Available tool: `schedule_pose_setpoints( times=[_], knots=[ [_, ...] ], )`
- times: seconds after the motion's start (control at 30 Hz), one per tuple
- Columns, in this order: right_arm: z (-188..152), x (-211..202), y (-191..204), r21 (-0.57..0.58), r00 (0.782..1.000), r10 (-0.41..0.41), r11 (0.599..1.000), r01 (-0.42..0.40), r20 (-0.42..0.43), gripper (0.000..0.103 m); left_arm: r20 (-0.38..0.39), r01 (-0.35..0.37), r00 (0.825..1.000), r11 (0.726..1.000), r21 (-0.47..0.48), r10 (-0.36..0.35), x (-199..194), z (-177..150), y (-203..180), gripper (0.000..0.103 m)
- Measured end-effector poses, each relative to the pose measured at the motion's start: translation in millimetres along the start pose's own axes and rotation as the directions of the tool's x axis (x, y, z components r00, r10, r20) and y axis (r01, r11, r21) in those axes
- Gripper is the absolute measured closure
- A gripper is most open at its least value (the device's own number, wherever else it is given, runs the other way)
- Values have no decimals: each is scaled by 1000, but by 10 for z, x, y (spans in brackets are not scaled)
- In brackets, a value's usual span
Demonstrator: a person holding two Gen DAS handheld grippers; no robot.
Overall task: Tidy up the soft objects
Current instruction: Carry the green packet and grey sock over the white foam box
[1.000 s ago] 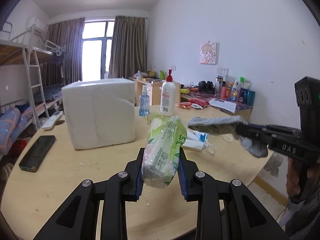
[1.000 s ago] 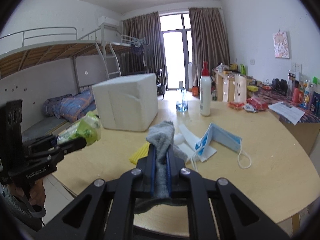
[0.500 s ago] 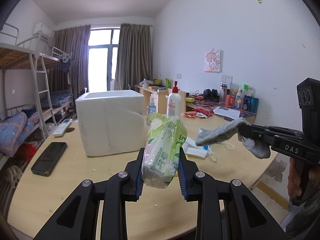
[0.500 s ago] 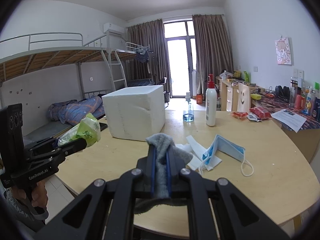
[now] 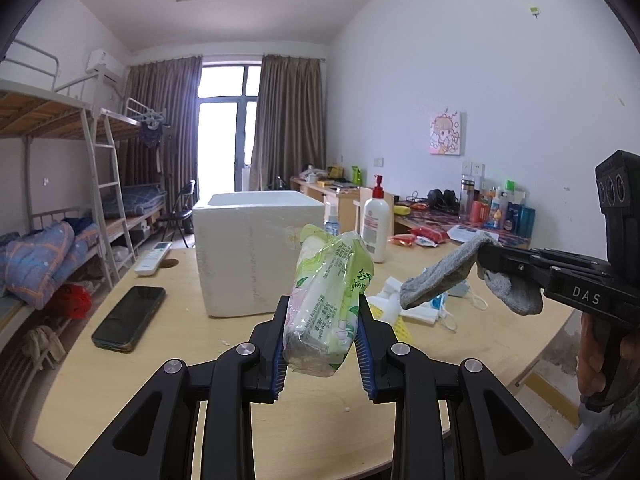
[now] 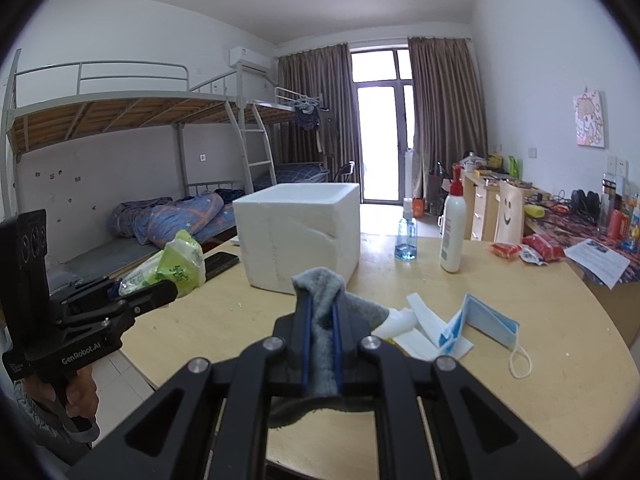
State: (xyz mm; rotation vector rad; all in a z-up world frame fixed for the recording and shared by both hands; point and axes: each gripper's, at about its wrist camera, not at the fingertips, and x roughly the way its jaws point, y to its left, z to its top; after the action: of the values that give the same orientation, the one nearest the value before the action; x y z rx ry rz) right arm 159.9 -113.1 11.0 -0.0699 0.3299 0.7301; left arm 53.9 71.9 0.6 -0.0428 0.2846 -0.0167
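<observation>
Left gripper [image 5: 320, 344] is squeezing a tissue pack [image 5: 326, 304] above the wooden desk [image 5: 168, 364]; right gripper [image 6: 320, 344] is pinching a grey sock [image 6: 322, 320] in closed jaws. A foam box [image 5: 256, 248] is sitting mid-desk, bunk beds [image 6: 120, 120] lining the wall, curtains [image 5: 290, 120] framing the window.

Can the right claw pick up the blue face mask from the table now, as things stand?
Probably not yet. The right claw is shut on the grey sock, so its jaws are not free. Nothing blocks the path to the face mask, which lies open on the table just ahead and to the right.
</observation>
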Motion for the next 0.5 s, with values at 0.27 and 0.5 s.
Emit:
schedule_pose_setpoints(
  times=[0.27,0.5],
  knots=[
    [62,76,52,-22,1000,18,1000,-18,5,91,1,-26,1000,1000,-12,26,17,34,83,72],
    [105,178,51,-24,999,36,999,-36,-1,91,-2,-48,999,999,-13,48,63,75,140,72]
  ],
)
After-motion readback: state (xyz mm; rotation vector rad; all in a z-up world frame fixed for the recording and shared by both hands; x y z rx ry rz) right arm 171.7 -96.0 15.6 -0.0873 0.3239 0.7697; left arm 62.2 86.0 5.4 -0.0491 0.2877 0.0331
